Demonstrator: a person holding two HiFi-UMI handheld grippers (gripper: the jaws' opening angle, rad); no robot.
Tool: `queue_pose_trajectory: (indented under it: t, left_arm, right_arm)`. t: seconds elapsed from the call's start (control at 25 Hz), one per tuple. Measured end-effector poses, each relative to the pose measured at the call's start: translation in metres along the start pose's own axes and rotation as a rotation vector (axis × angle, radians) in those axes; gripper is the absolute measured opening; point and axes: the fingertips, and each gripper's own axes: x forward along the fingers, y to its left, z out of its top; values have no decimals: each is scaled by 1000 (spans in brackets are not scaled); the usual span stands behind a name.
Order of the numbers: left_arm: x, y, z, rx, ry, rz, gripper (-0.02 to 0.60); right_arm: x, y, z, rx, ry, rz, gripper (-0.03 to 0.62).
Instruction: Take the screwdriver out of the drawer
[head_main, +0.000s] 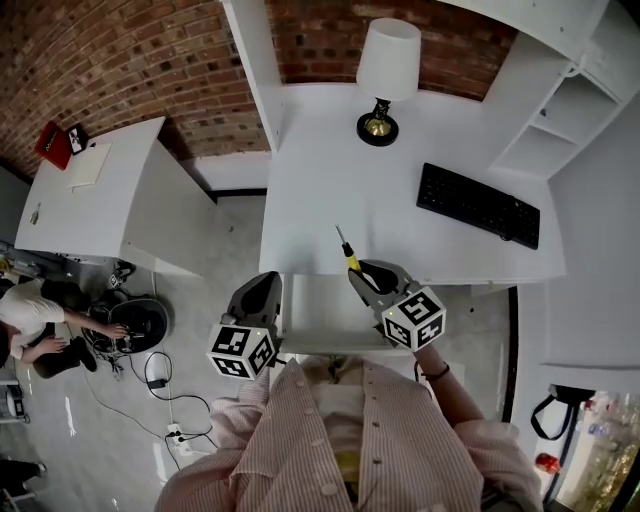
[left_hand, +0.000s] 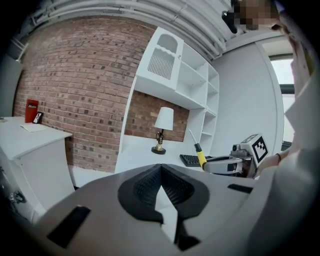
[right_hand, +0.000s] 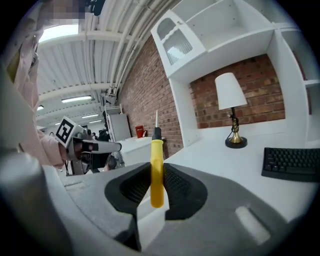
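My right gripper (head_main: 362, 275) is shut on the screwdriver (head_main: 349, 257), a yellow-handled tool with a black collar and a thin metal shaft. In the right gripper view the screwdriver (right_hand: 156, 170) stands upright between the pads, shaft pointing up. It hangs in the air over the front edge of the white desk (head_main: 320, 190). The left gripper view shows the same tool (left_hand: 200, 156) in the right gripper (left_hand: 222, 164). My left gripper (head_main: 266, 285) is beside it to the left, shut with nothing in it (left_hand: 161, 170). The open white drawer (head_main: 320, 315) lies below both.
On the desk stand a white lamp (head_main: 385, 75) at the back and a black keyboard (head_main: 478, 205) to the right. White shelves (head_main: 560, 110) rise at the right. A white side table (head_main: 100, 190) stands at the left, and a person (head_main: 30, 320) crouches on the floor beside it.
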Motion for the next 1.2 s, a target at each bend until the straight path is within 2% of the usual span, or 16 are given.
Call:
queue_pose_trajectory:
  t: [0.36,0.72,1.2]
  left_arm:
    - [1,-6,40,64,-86,22,-2]
    - [-6,-9,83,88,-188,33,-2]
    - [-18,-15,120,155,-298,69,-2]
  right_arm:
    - [-28,-28,48,59,-176,-107,78]
    - [-50,-40,92,43,-319,-165,78]
    - [-76,-50,120,17,-425,-239,78]
